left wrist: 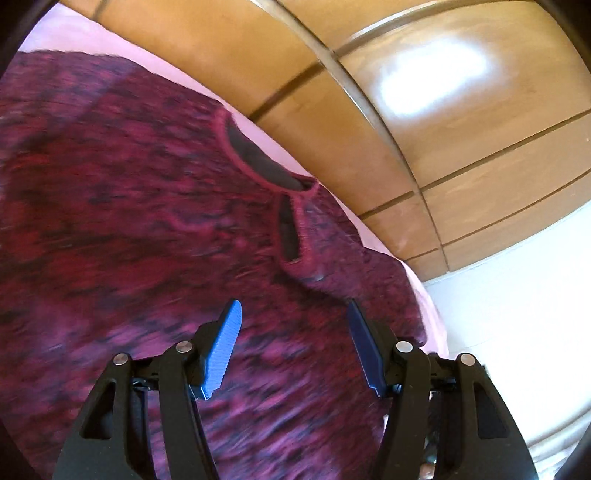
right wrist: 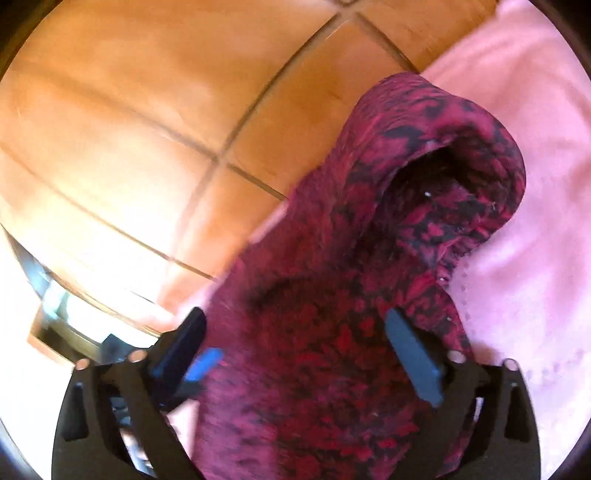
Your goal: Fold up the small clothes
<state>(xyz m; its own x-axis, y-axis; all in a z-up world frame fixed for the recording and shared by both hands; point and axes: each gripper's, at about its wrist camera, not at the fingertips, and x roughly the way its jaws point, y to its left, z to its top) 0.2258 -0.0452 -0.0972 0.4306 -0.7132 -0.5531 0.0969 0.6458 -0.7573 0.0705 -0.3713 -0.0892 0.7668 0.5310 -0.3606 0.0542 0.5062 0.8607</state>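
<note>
A dark red and magenta knit sweater (left wrist: 140,206) lies spread on a pink sheet (left wrist: 74,33), its neckline (left wrist: 255,158) toward the sheet's edge. My left gripper (left wrist: 293,306) hovers over the body of the sweater near the neck slit, open, with nothing pinched between its blue pads (left wrist: 225,343). In the right wrist view a bunched part of the sweater (right wrist: 332,332) with a gaping cuff opening (right wrist: 432,177) runs between the jaws. My right gripper (right wrist: 295,317) stands wide open around that cloth, and its pads (right wrist: 413,354) do not press on it.
Terracotta floor tiles (left wrist: 369,74) (right wrist: 129,110) lie beyond the edge of the pink sheet (right wrist: 535,184). A white surface (left wrist: 509,295) rises at the right of the left wrist view. A bright doorway or frame (right wrist: 55,317) shows at the lower left of the right wrist view.
</note>
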